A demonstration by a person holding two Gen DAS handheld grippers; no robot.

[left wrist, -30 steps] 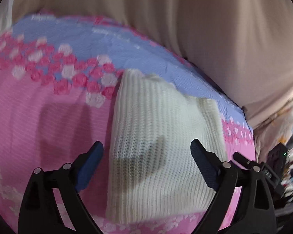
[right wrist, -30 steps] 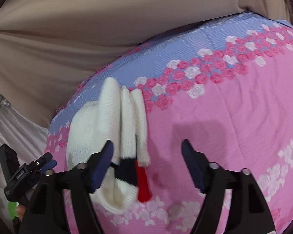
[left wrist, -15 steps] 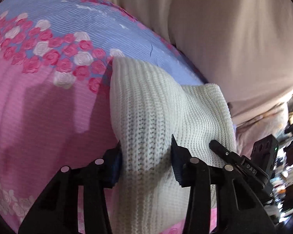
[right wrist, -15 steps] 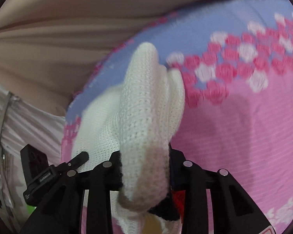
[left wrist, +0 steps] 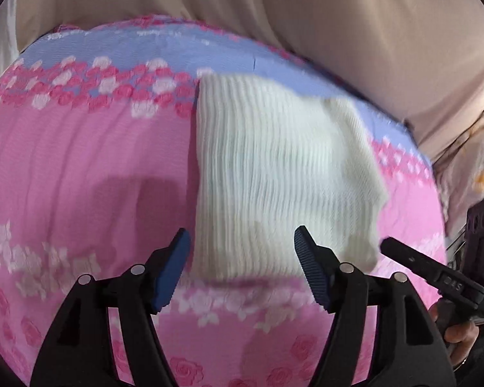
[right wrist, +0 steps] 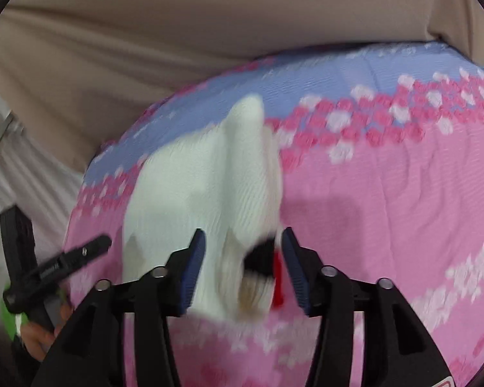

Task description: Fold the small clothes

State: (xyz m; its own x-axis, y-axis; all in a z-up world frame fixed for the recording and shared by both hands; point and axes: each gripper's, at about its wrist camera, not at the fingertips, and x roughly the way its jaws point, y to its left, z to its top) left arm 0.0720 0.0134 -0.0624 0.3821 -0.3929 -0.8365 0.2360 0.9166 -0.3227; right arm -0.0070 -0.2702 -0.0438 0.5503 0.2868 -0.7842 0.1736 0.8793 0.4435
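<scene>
Left wrist view: my left gripper (left wrist: 242, 254) is released, its blue pads (left wrist: 172, 277) spread wide and holding nothing. The folded white knit (left wrist: 274, 187) lies flat on the pink floral bedspread (left wrist: 80, 161), just beyond the pads, its far corner over the blue band. My right gripper (left wrist: 435, 277) shows at the right edge. Right wrist view: my right gripper (right wrist: 243, 262) is parted, the knit (right wrist: 203, 193) between its pads (right wrist: 192, 271) with a visible gap each side; dark and red trim (right wrist: 267, 261) sits at the near end. Beige curtain (right wrist: 145, 32) hangs behind the bed.
</scene>
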